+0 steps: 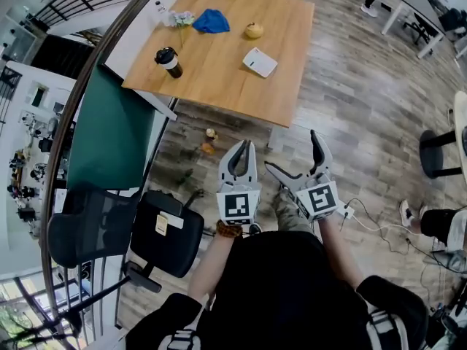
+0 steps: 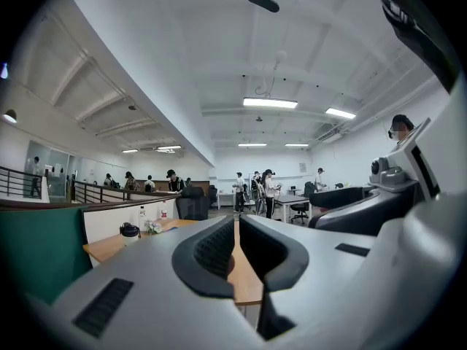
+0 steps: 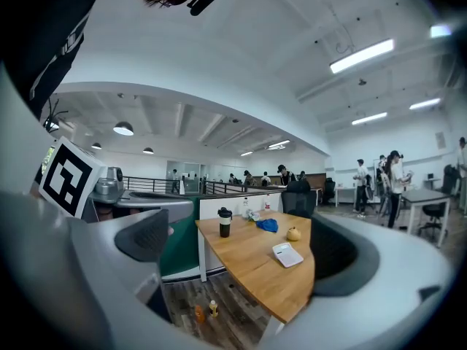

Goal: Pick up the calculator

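Note:
A white calculator (image 1: 260, 62) lies flat on the wooden table (image 1: 219, 79), toward its right side; the right gripper view shows the calculator (image 3: 287, 254) too. Both grippers hang in the air in front of the table, well short of it. My left gripper (image 1: 238, 152) is shut with nothing in it, its fingertips (image 2: 219, 250) nearly touching. My right gripper (image 1: 294, 154) stands open and empty, with the table framed between its spread jaws.
On the table stand a dark cup (image 1: 168, 61), a blue cloth (image 1: 211, 21), a small yellow object (image 1: 254, 30) and flowers (image 1: 179, 18). Two small bottles (image 1: 209, 141) sit on the floor under the near edge. A black office chair (image 1: 124, 228) is at my left.

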The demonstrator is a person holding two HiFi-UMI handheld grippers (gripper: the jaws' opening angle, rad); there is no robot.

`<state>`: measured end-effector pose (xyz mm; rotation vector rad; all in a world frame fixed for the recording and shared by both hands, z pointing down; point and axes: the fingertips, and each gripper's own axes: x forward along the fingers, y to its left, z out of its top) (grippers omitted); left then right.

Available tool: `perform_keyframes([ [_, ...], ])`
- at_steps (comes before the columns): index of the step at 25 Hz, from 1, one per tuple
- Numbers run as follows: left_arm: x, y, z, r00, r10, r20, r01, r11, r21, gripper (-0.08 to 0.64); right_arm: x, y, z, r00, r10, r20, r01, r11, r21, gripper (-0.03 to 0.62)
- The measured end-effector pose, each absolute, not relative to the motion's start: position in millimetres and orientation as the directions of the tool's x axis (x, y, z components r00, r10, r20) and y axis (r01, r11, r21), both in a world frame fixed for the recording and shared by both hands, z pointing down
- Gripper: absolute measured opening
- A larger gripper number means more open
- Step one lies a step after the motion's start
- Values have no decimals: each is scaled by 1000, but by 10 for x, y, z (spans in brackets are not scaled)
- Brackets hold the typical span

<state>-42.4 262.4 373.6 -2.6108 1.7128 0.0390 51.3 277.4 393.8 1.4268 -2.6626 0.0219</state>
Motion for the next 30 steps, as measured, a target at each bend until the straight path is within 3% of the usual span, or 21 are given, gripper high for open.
perform_keyframes([
  [17, 276, 1789, 3788, 430, -902, 37, -903, -431, -1, 40, 1103, 1949, 3968, -573, -806, 149, -815, 580, 1, 604],
  [30, 714, 1083, 3893, 389, -918, 74, -920, -391, -18, 40, 1492, 1358, 4249, -674, -709, 206, -728, 685, -23, 604],
])
